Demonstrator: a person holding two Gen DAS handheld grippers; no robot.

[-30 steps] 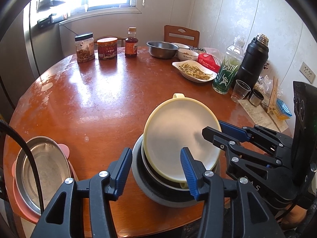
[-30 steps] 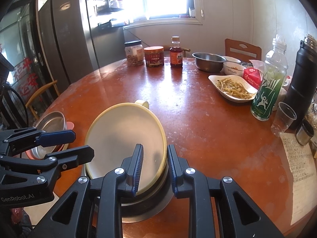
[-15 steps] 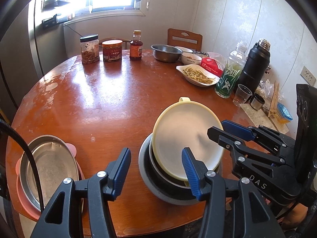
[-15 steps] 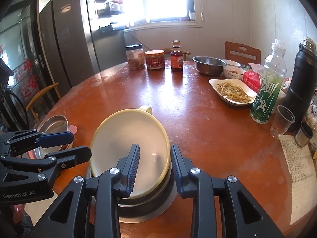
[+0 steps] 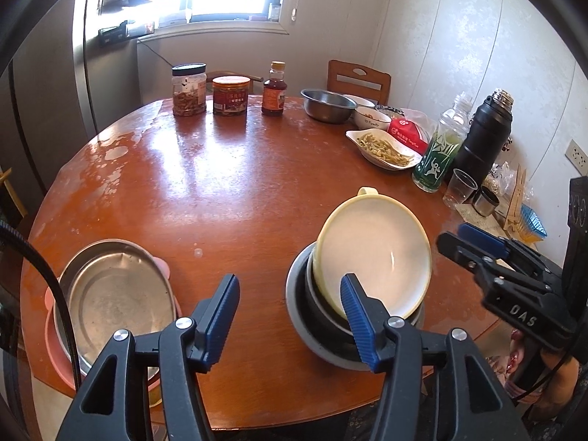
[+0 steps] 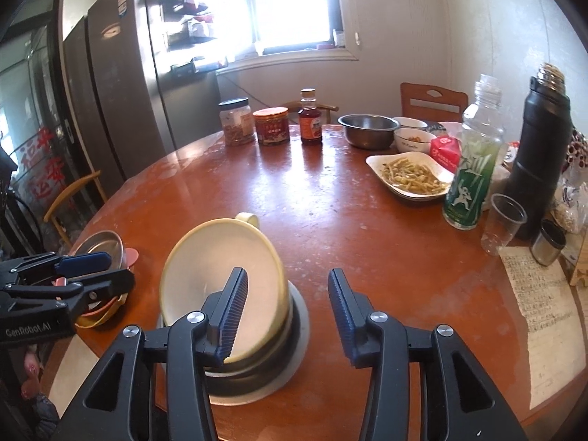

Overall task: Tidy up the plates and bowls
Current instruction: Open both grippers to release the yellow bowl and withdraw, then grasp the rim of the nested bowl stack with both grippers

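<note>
The right claw [image 6: 286,308] was opening, its jaws apart with nothing between them, its left finger in front of the yellow bowl [image 6: 224,275]. That bowl sat tilted in a stack of dark bowls [image 6: 257,367] near the front edge of the round worktop [image 6: 330,220]. The left claw [image 5: 290,319] was also opening and held nothing, hanging over bare wood between the stack and a metal plate [image 5: 114,297] that lay on a pink plate [image 5: 55,341] at the worktop's left edge.
</note>
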